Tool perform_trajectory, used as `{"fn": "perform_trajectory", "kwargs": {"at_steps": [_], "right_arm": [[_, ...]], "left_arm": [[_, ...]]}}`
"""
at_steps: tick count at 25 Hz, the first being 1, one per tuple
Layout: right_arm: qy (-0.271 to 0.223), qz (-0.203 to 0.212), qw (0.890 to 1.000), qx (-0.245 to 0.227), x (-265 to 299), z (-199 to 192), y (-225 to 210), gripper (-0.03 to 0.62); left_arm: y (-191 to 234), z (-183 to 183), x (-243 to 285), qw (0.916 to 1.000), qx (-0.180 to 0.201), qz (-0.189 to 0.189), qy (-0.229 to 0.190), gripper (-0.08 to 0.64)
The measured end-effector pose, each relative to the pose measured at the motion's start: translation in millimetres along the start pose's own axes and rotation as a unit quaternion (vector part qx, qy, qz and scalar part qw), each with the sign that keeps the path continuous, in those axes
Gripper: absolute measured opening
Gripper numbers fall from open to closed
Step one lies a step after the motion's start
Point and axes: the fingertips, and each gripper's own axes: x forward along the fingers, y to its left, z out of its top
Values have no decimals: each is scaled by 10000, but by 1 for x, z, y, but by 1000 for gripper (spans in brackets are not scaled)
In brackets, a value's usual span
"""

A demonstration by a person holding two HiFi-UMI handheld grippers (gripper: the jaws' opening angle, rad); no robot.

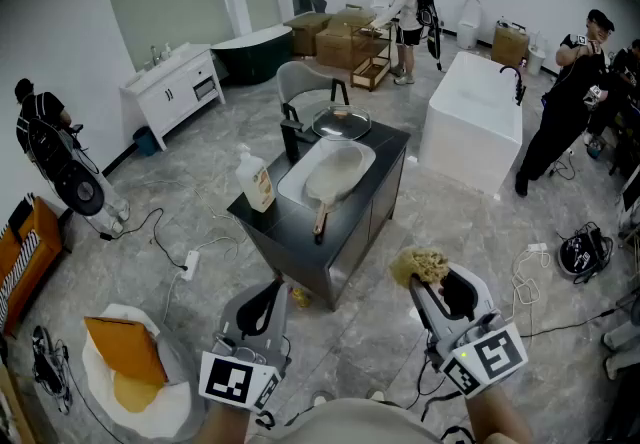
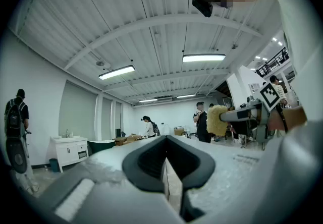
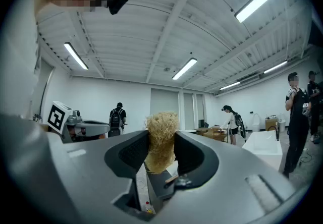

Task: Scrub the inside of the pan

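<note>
One dark surface (image 1: 388, 146) is seen well ahead of the person, and a pale sink (image 1: 287, 184) is set into it. The pan (image 1: 335, 170) is laid inside that sink, its wooden handle (image 1: 321, 218) pointed toward the near edge. A glass lid (image 1: 341, 121) is rested behind the sink, and a soap bottle (image 1: 257, 180) is stood just beside it on the left. Both claws are held level and well apart from the pan. The left claw (image 1: 270, 288) is closed on nothing, while the right claw (image 1: 427, 279) is clamped on a straw-coloured scrubber (image 1: 419, 263). For a good scrub, the handle should probably be pinned by the left claw first, so that the pan is not spun. The scrubber should then be pressed flat and worked round the inner wall.
</note>
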Motion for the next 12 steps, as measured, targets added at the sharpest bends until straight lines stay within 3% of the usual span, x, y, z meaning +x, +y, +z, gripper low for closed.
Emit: {"fn": "perform_trajectory", "kwargs": {"at_steps": [12], "right_arm": [[0,75,9996,262,-20,-6,-25,158]], "left_arm": [[-31,-3,14,9999,51,-43,130,2]]}}
